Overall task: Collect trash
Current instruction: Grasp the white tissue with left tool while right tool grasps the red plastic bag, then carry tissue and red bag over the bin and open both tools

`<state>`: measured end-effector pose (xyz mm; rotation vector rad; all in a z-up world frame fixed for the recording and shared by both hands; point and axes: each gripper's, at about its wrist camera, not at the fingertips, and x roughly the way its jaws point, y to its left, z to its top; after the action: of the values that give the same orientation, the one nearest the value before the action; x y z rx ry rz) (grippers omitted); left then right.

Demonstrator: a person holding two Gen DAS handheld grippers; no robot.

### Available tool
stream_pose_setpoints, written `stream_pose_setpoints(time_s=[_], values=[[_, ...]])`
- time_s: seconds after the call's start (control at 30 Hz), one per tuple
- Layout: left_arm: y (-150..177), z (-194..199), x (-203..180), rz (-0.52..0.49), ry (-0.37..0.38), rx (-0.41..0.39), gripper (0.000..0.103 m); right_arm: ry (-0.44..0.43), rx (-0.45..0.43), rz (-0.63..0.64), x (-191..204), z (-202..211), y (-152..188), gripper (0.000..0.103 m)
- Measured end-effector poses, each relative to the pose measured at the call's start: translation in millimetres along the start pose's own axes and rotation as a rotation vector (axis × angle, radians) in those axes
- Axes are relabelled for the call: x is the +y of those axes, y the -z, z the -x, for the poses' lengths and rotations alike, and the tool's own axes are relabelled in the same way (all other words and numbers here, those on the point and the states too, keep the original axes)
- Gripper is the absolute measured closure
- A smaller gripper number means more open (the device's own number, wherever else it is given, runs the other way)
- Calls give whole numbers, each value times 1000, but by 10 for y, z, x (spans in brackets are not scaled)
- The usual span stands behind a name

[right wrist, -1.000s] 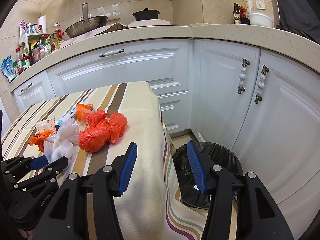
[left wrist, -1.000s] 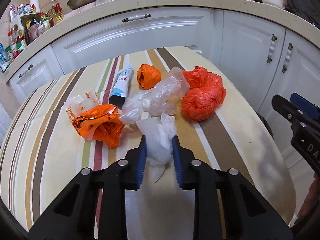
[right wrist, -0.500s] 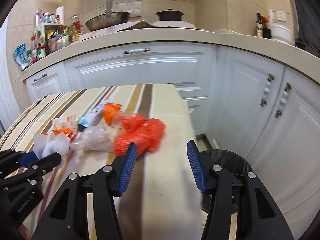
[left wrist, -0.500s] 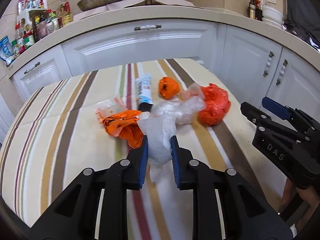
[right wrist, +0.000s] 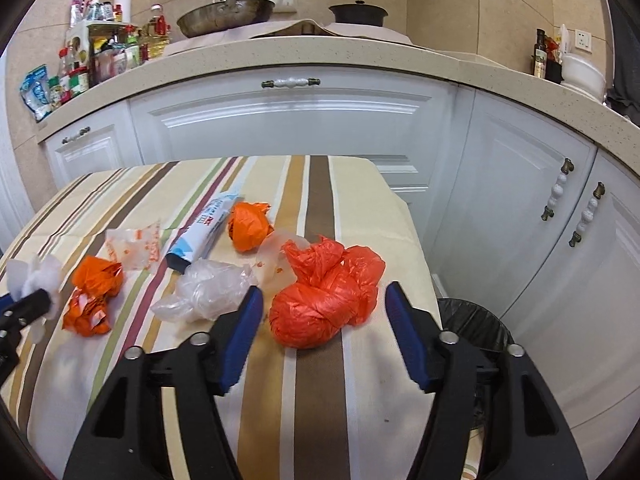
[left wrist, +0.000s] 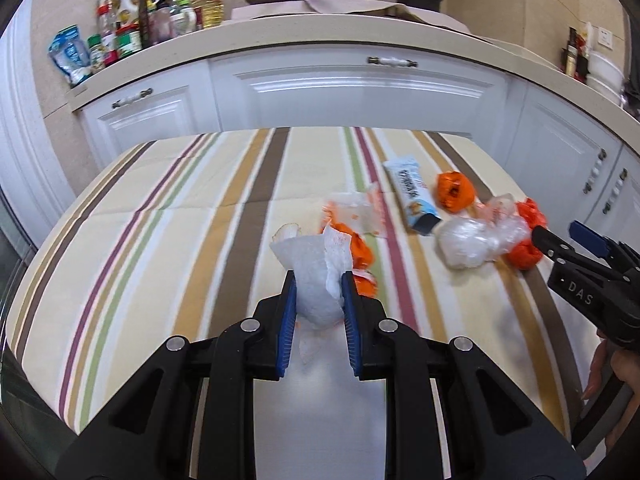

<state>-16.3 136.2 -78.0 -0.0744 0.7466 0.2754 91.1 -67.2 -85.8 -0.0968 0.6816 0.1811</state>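
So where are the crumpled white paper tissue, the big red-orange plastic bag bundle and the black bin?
crumpled white paper tissue [left wrist: 316, 280], left wrist view, middle
big red-orange plastic bag bundle [right wrist: 320, 304], right wrist view, knot
black bin [right wrist: 476, 320], right wrist view, liner

Three orange bags [right wrist: 326, 304]; one tube [right wrist: 202, 232]; one tissue [left wrist: 316, 276]

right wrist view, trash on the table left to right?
white tissue in the left gripper → crumpled orange wrapper → clear plastic bag → big red-orange bag between the open right gripper fingers.

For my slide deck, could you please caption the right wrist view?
Open right gripper poised around a red plastic bag on the striped table.
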Motion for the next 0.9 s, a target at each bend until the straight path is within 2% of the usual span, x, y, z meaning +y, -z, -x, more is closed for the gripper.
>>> stream_pose_setpoints(time_s=[0.17,0.3,0.33,0.37,0.4,0.43,0.63,0.9], values=[[-56,-81,232,45,-38,3,82,43,48,6,28,-155,-23,37],[-73,-131,318,62,-55,10,82,18,88,-13,0,-237,-12,39],[-73,-140,327,64,-57,11,82,12,87,-17,-4,-235,-13,42],[-73,-153,335,66,-59,13,82,5,87,-18,-4,-234,-14,51],[-73,-164,336,67,-60,15,82,-4,90,-18,-4,-235,-19,55],[-67,-176,337,68,-61,17,82,-15,91,-21,-4,-232,-16,55],[-62,-215,358,73,-73,26,82,-32,61,-26,-33,-142,13,59],[-124,-106,296,70,-77,-5,82,21,-33,21,-112,184,14,59]])
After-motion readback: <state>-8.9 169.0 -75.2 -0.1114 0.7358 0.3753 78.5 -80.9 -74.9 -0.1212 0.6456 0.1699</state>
